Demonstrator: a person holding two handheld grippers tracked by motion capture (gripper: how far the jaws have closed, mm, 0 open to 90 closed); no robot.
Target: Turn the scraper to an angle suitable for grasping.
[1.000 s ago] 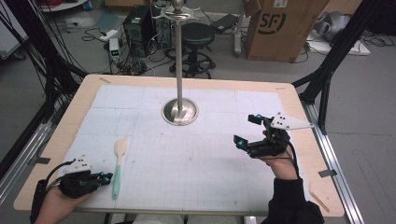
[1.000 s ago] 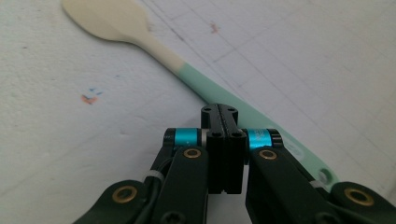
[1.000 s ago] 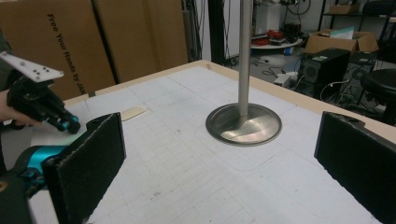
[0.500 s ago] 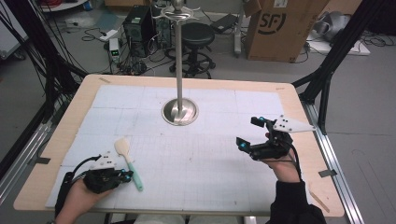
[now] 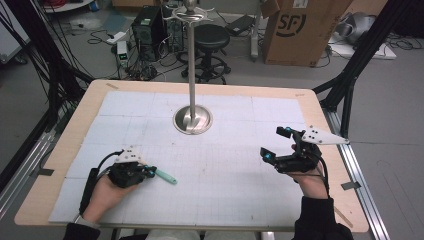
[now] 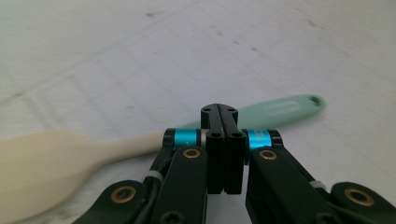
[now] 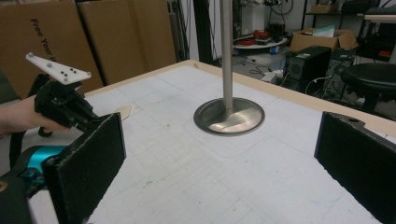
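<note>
The spatula (image 5: pixel 161 174), at the near left of the worktop (image 5: pixel 210 200), well short of the steel stand (image 5: pixel 192 119), is judged light, with a stiff mint handle and a softer cream blade; the handle's middle is the best place to be gripped. The left tongs (image 5: pixel 146 171) are clenched on that handle. The right tongs (image 5: pixel 274 144) are held wide apart, grasping nothing, right of the stand.
</note>
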